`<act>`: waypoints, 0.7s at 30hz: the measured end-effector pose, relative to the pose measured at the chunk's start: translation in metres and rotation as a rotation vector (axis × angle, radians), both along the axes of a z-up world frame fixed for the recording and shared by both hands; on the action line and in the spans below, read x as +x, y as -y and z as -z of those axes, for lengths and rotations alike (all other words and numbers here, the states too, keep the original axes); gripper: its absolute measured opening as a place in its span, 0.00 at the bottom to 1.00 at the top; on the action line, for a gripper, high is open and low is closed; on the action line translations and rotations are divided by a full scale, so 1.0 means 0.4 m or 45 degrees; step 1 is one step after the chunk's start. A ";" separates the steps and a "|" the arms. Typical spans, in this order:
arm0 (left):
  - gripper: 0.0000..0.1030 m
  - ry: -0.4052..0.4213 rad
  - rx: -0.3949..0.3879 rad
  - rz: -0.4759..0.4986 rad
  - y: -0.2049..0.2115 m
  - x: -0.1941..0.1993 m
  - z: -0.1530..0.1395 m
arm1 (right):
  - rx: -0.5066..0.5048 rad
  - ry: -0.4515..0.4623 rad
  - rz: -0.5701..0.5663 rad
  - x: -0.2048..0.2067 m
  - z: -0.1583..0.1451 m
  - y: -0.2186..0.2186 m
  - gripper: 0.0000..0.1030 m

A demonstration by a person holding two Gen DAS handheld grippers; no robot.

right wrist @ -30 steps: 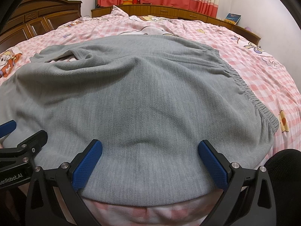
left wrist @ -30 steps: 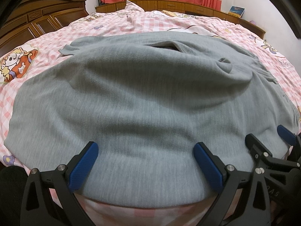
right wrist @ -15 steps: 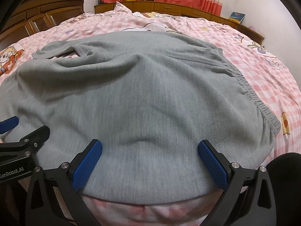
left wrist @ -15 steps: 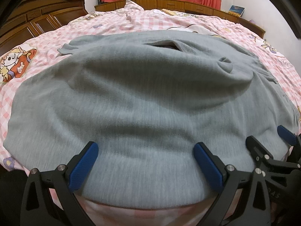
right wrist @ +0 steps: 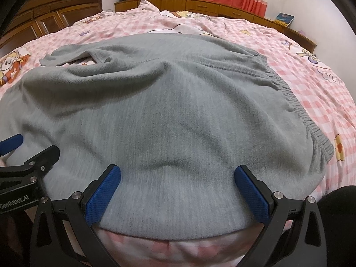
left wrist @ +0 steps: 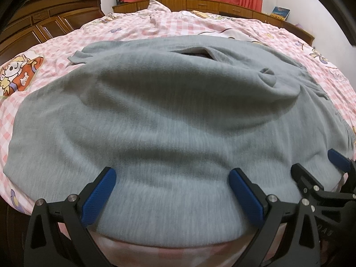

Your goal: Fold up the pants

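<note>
Grey fleece pants (left wrist: 169, 120) lie spread across a pink checked bed, legs to the left and the elastic waistband (right wrist: 296, 109) to the right. My left gripper (left wrist: 172, 191) is open, its blue pads straddling the pants' near edge. My right gripper (right wrist: 178, 189) is open too, over the near edge close to the waistband. Each gripper shows in the other's view: the right one (left wrist: 320, 173) at the right edge, the left one (right wrist: 26, 153) at the left edge. Neither holds any cloth.
The pink checked bedsheet (left wrist: 155, 26) with cartoon prints covers the bed. A dark wooden headboard (left wrist: 51, 20) stands at the left. A low wooden cabinet (right wrist: 211, 6) under red-and-cream curtains runs along the far wall, with a book (right wrist: 284, 19) on it.
Both grippers have moved slightly back and up from the pants, so more of the far bedsheet shows. Both stay open; the pants have not moved.
</note>
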State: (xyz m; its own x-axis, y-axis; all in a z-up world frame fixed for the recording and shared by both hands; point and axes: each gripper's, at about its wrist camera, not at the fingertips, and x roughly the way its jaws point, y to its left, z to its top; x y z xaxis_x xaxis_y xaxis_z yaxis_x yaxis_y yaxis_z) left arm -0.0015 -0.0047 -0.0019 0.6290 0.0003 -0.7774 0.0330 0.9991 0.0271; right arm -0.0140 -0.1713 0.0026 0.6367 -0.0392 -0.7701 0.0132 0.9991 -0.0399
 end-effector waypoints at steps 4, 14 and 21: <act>1.00 -0.003 0.000 0.003 -0.001 -0.001 -0.001 | 0.001 -0.009 0.001 0.003 -0.002 0.001 1.00; 1.00 -0.022 -0.027 0.080 -0.022 -0.012 -0.018 | 0.071 -0.079 -0.076 0.017 -0.030 0.021 1.00; 1.00 0.004 -0.096 0.065 -0.070 -0.010 -0.086 | 0.056 -0.028 -0.231 0.006 -0.116 0.065 0.92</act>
State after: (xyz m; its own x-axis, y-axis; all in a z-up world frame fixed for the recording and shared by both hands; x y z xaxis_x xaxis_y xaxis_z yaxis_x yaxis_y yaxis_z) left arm -0.0054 0.0232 0.0324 0.6291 -0.0900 -0.7721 0.0838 0.9953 -0.0477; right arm -0.0114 -0.1974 0.0491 0.6129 0.1088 -0.7826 -0.1679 0.9858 0.0056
